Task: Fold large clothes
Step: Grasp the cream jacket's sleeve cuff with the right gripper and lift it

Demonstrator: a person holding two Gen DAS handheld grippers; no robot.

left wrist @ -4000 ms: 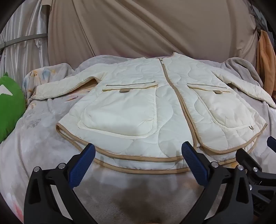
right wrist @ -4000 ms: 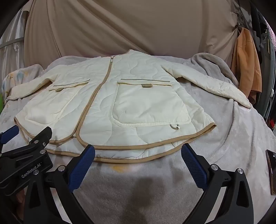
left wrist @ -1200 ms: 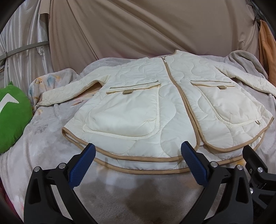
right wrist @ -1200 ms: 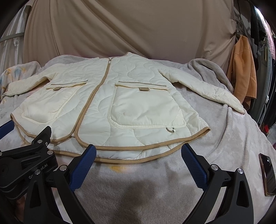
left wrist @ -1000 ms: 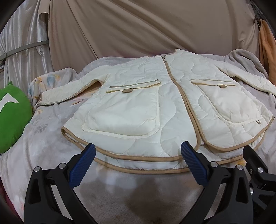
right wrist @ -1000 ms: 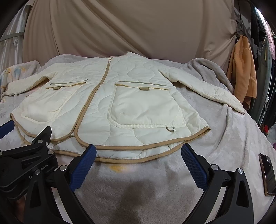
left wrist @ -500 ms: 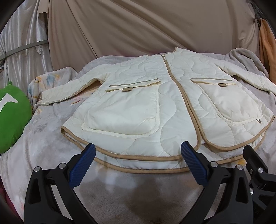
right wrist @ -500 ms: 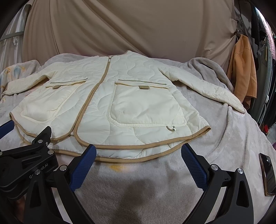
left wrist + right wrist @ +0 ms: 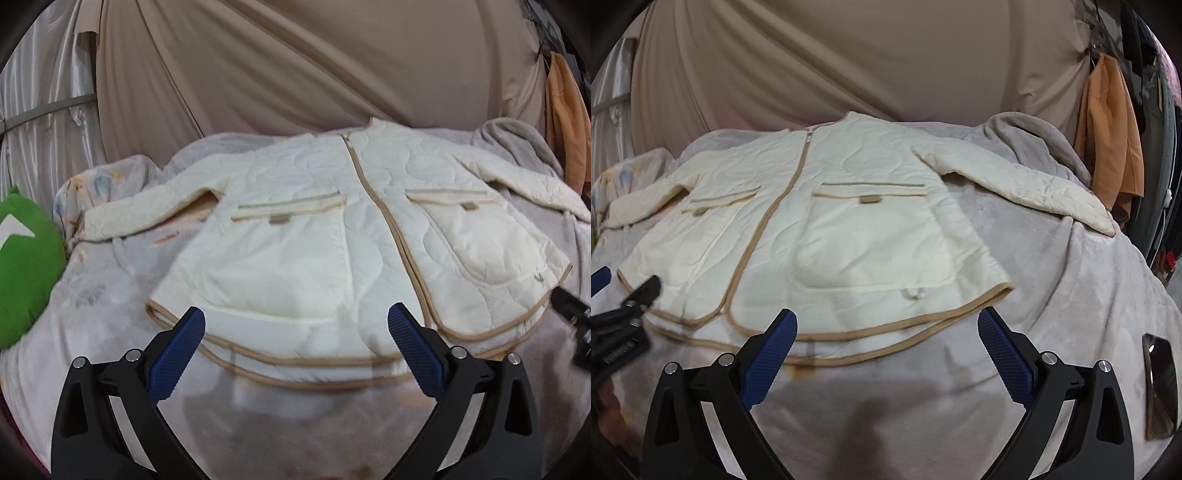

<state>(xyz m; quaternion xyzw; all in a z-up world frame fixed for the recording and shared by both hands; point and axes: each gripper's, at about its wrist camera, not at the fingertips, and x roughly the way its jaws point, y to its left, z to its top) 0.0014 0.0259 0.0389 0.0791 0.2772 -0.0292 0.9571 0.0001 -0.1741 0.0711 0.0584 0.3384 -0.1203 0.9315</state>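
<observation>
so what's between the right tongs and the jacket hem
Only bare grey blanket lies between the open right tongs and the cream jacket hem, shown in the right wrist view.

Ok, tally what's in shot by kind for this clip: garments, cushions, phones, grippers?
Garments: 2, the cream quilted jacket and the orange garment hanging at the right.
Cushions: 1, the green cushion.
Phones: 1, the phone.
Grippers: 2, left gripper and right gripper, both open.
Total: 6.

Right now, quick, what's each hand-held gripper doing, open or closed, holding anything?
Left hand-held gripper: open, holding nothing, near the jacket hem.
Right hand-held gripper: open, holding nothing.
</observation>
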